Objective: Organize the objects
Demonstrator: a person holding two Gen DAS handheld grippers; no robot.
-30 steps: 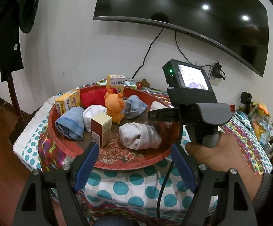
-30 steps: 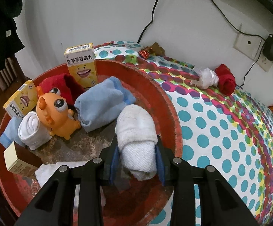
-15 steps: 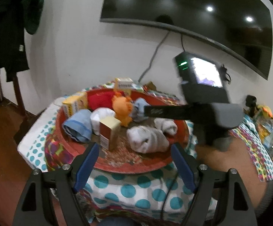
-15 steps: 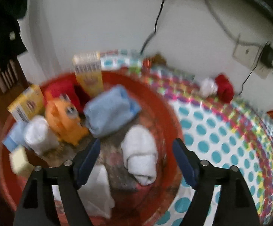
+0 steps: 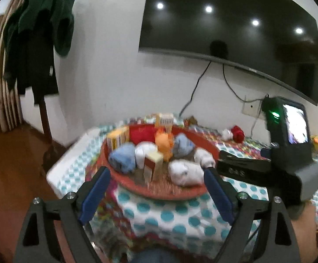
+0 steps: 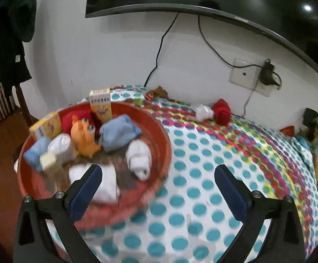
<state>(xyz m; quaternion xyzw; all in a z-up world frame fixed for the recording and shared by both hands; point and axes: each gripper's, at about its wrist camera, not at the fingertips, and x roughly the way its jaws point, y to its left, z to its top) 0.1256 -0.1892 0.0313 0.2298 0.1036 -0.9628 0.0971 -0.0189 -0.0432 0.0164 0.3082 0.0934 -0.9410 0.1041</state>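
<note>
A dark television hangs above a wall socket.

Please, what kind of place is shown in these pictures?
Probably a room in a home: a large television hangs on the wall, dark clothes hang on a stand, and a table with a dotted tablecloth bears a red tray.

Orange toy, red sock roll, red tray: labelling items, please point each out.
orange toy [image 6: 84,136], right wrist view, on its body
red sock roll [image 6: 222,111], right wrist view, on its middle
red tray [image 6: 162,140], right wrist view, on its rim
</note>
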